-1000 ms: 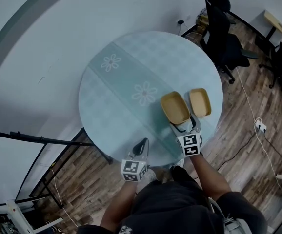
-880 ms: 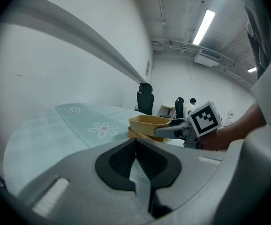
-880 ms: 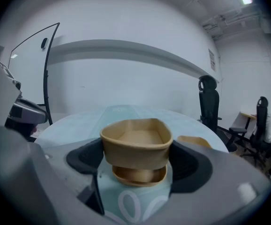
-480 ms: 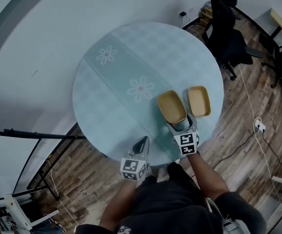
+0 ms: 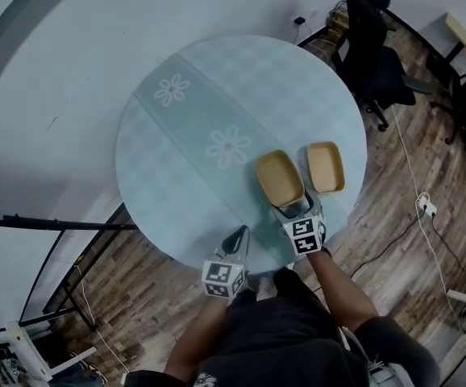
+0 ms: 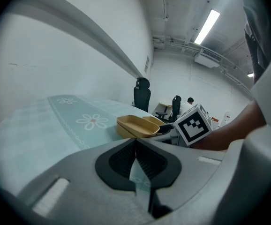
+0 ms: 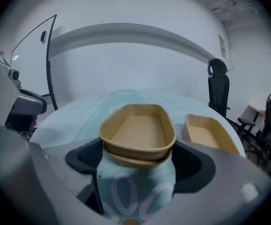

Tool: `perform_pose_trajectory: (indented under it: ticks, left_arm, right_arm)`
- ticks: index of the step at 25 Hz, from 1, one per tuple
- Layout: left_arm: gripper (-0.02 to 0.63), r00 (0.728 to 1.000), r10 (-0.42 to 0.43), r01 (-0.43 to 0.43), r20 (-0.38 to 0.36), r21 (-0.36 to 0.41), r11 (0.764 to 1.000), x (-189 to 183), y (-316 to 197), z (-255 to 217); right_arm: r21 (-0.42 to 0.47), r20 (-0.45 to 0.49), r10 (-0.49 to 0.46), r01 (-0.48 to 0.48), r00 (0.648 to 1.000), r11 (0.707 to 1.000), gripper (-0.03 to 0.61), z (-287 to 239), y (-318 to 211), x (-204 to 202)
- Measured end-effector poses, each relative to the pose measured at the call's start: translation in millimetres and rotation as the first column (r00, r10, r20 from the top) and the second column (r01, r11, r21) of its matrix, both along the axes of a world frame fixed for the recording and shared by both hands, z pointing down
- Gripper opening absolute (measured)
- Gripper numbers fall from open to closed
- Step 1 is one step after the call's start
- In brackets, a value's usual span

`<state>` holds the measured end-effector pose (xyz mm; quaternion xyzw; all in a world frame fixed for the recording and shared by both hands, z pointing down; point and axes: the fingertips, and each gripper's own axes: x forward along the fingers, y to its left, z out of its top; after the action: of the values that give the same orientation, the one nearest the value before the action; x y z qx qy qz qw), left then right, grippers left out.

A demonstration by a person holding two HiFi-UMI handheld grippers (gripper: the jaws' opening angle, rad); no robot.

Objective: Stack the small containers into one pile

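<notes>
Standing at the 6 o'clock edge of a round desk [image 5: 176, 160] covered in pale teal checked cloth with a white-daisy band: person in dark clothing [image 5: 281, 341], bare forearms out, one claw per hand.

Left claw [image 5: 235, 239]: black-and-white marker cube [image 5: 221, 279] nearest the body. Grey jaws are pressed together with tips meeting and nothing between them. It sits over the desk rim at 6 o'clock, well apart from every container.

Right claw [image 5: 296, 210]: its marker cube [image 5: 302, 236] is at the 5 o'clock rim. Jaws are wide, pads against both sides of the near end of the top container [image 7: 138, 128], a shallow tan oval paper tray.

The top container sits nested in a matching lower container [image 7: 135, 162]; only the lower one's rim shows beneath it. This pile [image 5: 279, 177] lies between 4 and 5 o'clock from desk centre, long axis pointing away from the person.

Single container [image 5: 326, 166]: same tan tray, at 3 o'clock of the pile, just beside it and not touching, flat on the cloth.

One daisy print [image 5: 228, 146] is near desk centre, another [image 5: 172, 89] toward 11 o'clock.

Off the desk:
- wooden plank floor [image 5: 394, 216]
- black office chair [image 5: 374, 63] at 2 o'clock
- white power strip [image 5: 423, 208] on a cable at 4 o'clock
- black metal frame [image 5: 56, 226] at 8 o'clock
- white wall [image 5: 72, 71] from 9 to 12
</notes>
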<state>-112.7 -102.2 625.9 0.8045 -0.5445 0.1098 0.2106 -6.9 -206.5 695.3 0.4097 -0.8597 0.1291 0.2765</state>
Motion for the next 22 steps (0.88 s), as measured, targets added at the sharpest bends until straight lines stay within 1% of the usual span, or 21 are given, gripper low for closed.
perform_pose_trajectory:
  ticks: [6, 10, 16, 20, 22]
  left_arm:
    - [0.006, 1.000, 0.007, -0.007, -0.002, -0.003, 1.000, 3.1, -0.6, -1.2]
    - [0.006, 1.000, 0.007, -0.007, 0.003, 0.001, 1.000, 2.6, -0.9, -3.1]
    - [0.006, 1.000, 0.011, -0.011, 0.000, 0.010, 1.000, 7.9, -1.1, -8.5]
    - [0.006, 1.000, 0.018, -0.018, -0.002, 0.034, 0.999, 12.0, -4.3, -19.2]
    - [0.006, 1.000, 0.023, -0.023, 0.001, 0.049, 0.999, 13.3, -6.7, -26.5]
  right_arm:
    - [-0.072, -0.043, -0.004, 0.001, 0.999, 0.997, 0.471, 16.2, 9.4, 3.2]
    - [-0.085, -0.043, 0.014, -0.018, 0.999, 0.996, 0.472, 14.6, 13.4, 6.0]
    - [-0.055, -0.010, 0.045, -0.045, 0.999, 0.997, 0.471, -11.2, 23.4, 14.1]
    - [0.001, 0.020, 0.044, -0.044, 0.999, 0.999, 0.471, -43.7, 28.9, 14.1]
    - [0.038, 0.033, 0.034, -0.036, 0.999, 0.999, 0.460, -60.9, 29.9, 12.7]
